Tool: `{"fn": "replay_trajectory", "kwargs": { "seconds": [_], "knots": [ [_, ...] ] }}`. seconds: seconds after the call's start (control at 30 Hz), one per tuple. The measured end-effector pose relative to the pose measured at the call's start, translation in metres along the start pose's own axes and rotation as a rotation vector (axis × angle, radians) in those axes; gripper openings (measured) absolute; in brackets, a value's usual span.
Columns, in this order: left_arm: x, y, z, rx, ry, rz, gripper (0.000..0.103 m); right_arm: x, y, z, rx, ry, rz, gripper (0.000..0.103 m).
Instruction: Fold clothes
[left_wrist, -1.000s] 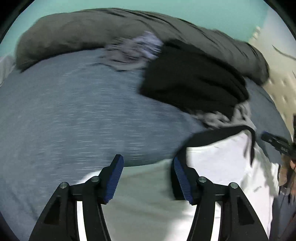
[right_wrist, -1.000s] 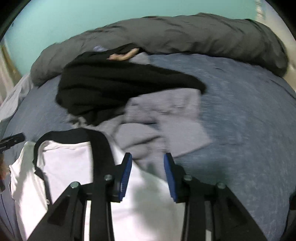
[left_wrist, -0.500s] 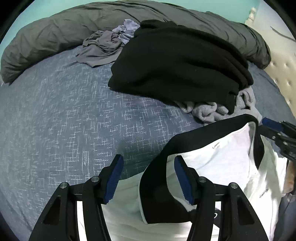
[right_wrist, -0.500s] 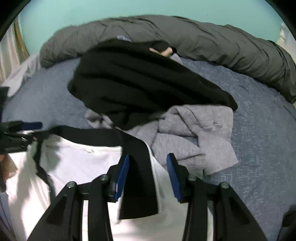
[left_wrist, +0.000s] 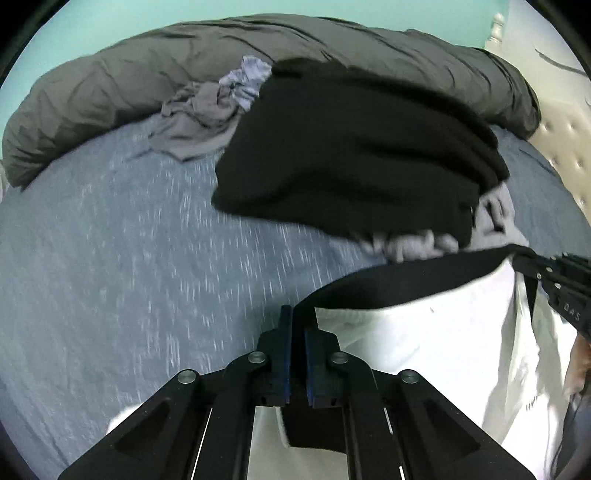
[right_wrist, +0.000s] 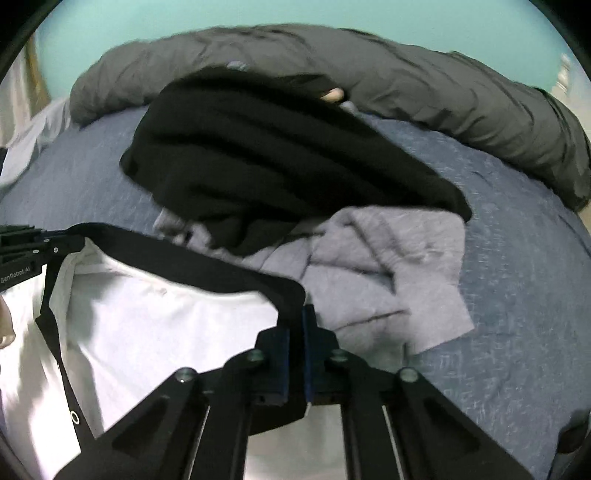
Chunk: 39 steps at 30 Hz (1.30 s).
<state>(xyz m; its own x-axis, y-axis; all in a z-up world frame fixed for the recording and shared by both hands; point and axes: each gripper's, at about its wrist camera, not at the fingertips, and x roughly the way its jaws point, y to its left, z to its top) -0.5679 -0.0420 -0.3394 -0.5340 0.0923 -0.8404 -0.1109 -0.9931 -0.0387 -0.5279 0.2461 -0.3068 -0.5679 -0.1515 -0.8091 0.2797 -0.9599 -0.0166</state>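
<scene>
A white garment (left_wrist: 436, 347) with a black waistband (left_wrist: 399, 284) is held up over the blue bed. My left gripper (left_wrist: 298, 325) is shut on one end of the waistband. My right gripper (right_wrist: 303, 325) is shut on the other end, and the garment shows in the right wrist view (right_wrist: 159, 332) too. The band is stretched between the two grippers. The right gripper also shows at the right edge of the left wrist view (left_wrist: 554, 280), and the left gripper at the left edge of the right wrist view (right_wrist: 33, 243).
A black garment (left_wrist: 354, 155) lies heaped on the blue sheet (left_wrist: 110, 258), over a grey garment (right_wrist: 380, 266). Another crumpled grey piece (left_wrist: 207, 114) lies further back. A rolled dark grey duvet (left_wrist: 147, 74) runs along the far side. A tufted headboard (left_wrist: 565, 147) stands at right.
Both grippers were open around the waistband and have closed on it. The band is now pulled taut between them and lifted.
</scene>
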Motion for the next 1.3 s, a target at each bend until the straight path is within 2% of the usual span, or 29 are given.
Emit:
{"fn": "replay_trajectory", "kwargs": {
  "seconds": [0.2,0.4,0.47,0.53,0.6,0.63,0.7,0.77,0.83,0.93,1.03,1.1,1.23,1.3],
  "knots": [
    [0.012,-0.004,0.021,-0.007,0.009,0.034,0.005,0.004,0.001,0.013,0.022,-0.052,-0.005,0.005],
    [0.034,0.001,0.014,-0.037,0.05,0.023,0.008,0.022,0.007,0.013,-0.002,-0.023,-0.023,0.005],
    [0.036,0.002,0.011,-0.04,0.053,-0.002,0.008,0.025,0.005,0.014,0.019,-0.015,0.004,0.006],
    [0.036,0.003,0.01,-0.05,0.056,-0.042,0.02,0.027,0.001,0.014,0.046,-0.007,0.045,0.007],
    [0.026,0.006,0.011,-0.052,0.024,-0.057,0.067,0.025,-0.006,0.016,0.069,-0.009,0.083,0.008],
    [0.02,0.007,0.011,-0.052,0.008,-0.058,0.071,0.023,-0.011,0.018,0.087,-0.015,0.116,0.012],
    [0.007,0.013,0.012,-0.061,-0.013,-0.066,0.071,0.018,-0.02,0.019,0.117,-0.018,0.163,0.024],
    [-0.005,0.02,0.012,-0.077,-0.026,-0.076,0.071,0.007,-0.026,0.022,0.11,-0.045,0.168,0.046],
    [-0.017,0.027,0.01,-0.1,-0.039,-0.085,0.071,-0.003,-0.032,0.024,0.115,-0.067,0.185,0.055],
    [-0.027,0.037,0.003,-0.124,-0.045,-0.087,0.071,-0.01,-0.035,0.026,0.103,-0.059,0.16,0.056],
    [-0.028,0.046,-0.006,-0.136,-0.032,-0.08,0.071,-0.005,-0.034,0.02,0.116,-0.004,0.155,0.06],
    [-0.03,0.049,-0.011,-0.14,-0.025,-0.079,0.071,0.002,-0.025,0.019,0.081,0.026,0.096,0.06],
    [-0.025,0.065,-0.018,-0.135,-0.015,-0.042,0.071,0.009,-0.013,0.02,0.065,0.042,0.061,0.06],
    [-0.019,0.072,-0.022,-0.11,-0.002,-0.018,0.071,0.005,-0.012,0.023,0.066,0.018,0.048,0.06]
  ]
}}
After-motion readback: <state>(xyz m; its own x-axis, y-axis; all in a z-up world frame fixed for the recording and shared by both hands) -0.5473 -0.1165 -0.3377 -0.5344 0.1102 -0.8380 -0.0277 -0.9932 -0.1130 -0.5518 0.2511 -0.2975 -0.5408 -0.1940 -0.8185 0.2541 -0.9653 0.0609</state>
